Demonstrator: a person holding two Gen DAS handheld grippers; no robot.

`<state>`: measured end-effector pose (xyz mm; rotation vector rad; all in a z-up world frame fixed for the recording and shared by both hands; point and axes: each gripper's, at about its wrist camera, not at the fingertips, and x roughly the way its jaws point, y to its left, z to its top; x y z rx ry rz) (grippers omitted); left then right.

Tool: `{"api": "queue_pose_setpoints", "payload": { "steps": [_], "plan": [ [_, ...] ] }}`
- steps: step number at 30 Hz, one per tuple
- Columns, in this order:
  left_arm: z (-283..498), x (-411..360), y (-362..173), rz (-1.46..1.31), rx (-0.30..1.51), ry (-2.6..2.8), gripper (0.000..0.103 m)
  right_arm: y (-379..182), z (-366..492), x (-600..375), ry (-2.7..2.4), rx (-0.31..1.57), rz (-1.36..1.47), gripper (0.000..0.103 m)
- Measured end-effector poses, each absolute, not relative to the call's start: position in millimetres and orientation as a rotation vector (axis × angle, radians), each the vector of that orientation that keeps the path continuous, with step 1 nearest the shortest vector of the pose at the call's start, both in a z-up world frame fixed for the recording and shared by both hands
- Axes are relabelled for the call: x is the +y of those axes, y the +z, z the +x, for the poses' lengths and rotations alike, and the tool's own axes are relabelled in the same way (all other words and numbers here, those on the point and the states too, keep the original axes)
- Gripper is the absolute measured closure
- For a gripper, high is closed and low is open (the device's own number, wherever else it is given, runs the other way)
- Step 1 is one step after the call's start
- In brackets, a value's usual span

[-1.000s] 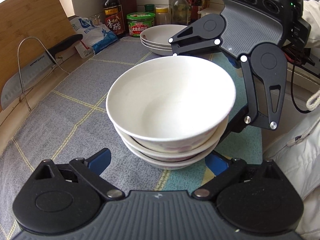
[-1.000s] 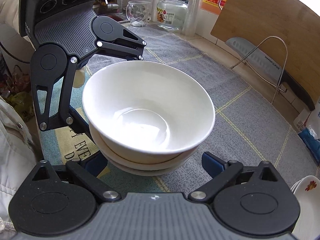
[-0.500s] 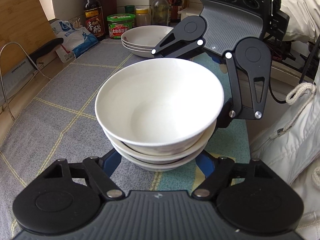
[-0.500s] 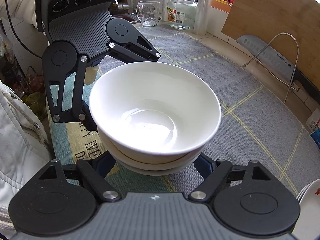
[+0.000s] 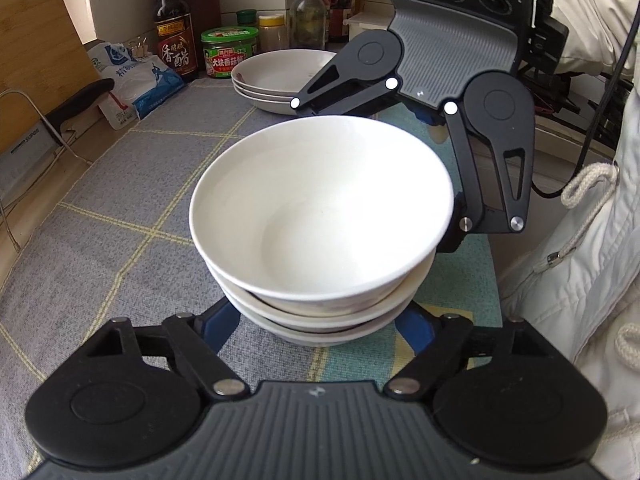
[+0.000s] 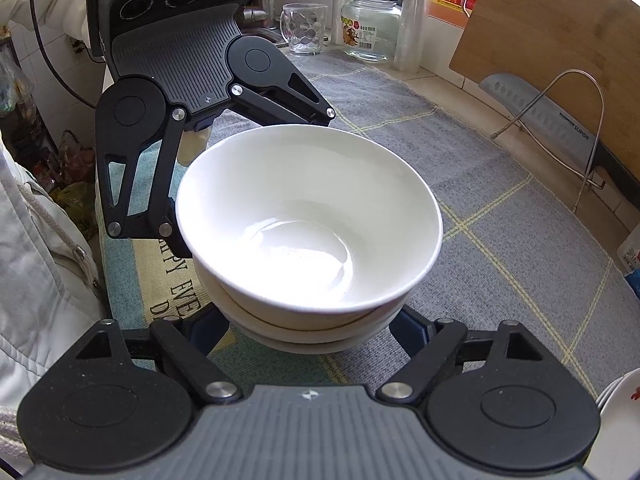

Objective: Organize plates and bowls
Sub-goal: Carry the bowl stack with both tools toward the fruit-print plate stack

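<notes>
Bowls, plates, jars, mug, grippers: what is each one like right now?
Bowls: three stacked, top one empty.
Plates: stacked, top one empty.
Green-lid jar: closed.
Glass jar: lid on.
Mug: upright, empty.
Left gripper: fingers opening, Bowls between them.
Right gripper: fingers opening, Bowls between them.

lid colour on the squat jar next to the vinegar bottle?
Green lid, matching its green label; the jar shows best in the left wrist view.
</notes>
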<state>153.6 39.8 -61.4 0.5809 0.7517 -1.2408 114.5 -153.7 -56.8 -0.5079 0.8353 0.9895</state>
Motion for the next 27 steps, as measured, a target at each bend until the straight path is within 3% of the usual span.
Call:
{"api": "queue_pose_setpoints", "payload": {
  "steps": [27],
  "plan": [
    [150.6,34.6,-53.6,0.583,0.742,-1.241,0.019,-48.1,118.0,-157.9,1.018,0.857,-0.503,0.013]
  ]
}}
